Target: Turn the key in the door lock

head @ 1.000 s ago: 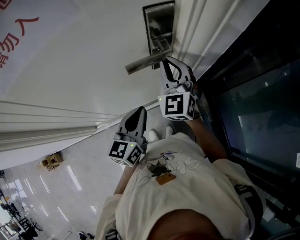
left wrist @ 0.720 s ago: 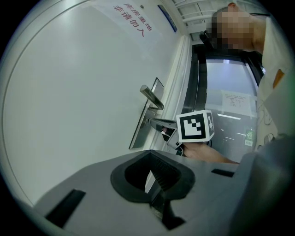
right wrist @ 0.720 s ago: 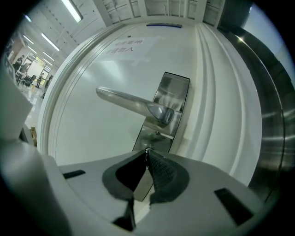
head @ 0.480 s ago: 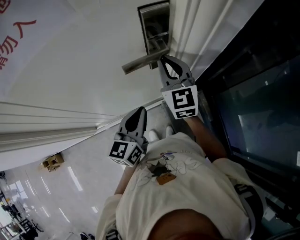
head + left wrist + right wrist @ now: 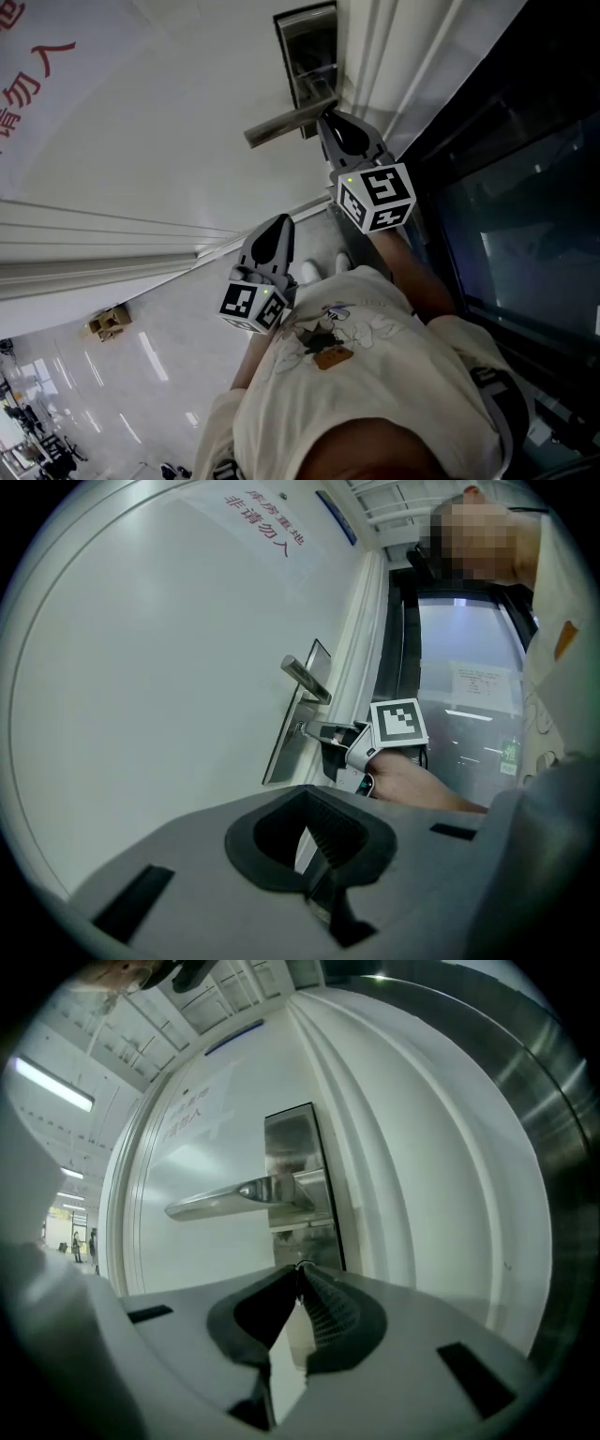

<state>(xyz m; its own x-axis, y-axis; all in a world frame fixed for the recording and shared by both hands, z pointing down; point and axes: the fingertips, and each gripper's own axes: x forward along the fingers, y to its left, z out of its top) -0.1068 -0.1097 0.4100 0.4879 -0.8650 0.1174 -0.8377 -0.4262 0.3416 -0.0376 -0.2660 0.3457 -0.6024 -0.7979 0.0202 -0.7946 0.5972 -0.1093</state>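
A steel lock plate (image 5: pixel 309 47) (image 5: pixel 295 1138) with a lever handle (image 5: pixel 281 125) (image 5: pixel 234 1196) is fixed to the white door. My right gripper (image 5: pixel 325 114) (image 5: pixel 300 1269) (image 5: pixel 314 731) points level at the plate just below the handle. Its tips close on the small key (image 5: pixel 301 1264) that sticks out of the lock. Its jaws have just been opening a little, with the key's head still between the pads. My left gripper (image 5: pixel 279 221) (image 5: pixel 307 801) hangs lower and farther from the door, shut with nothing in it.
A sign with red lettering (image 5: pixel 28 84) is on the door at the left. White frame mouldings (image 5: pixel 412 66) and a dark glass panel (image 5: pixel 525 206) run along the right of the lock. A cardboard box (image 5: pixel 105 322) lies on the glossy floor far below.
My right gripper has rolled at the lock, so its marker cube now shows different faces. Its tips stay at the keyhole. The left gripper has not moved.
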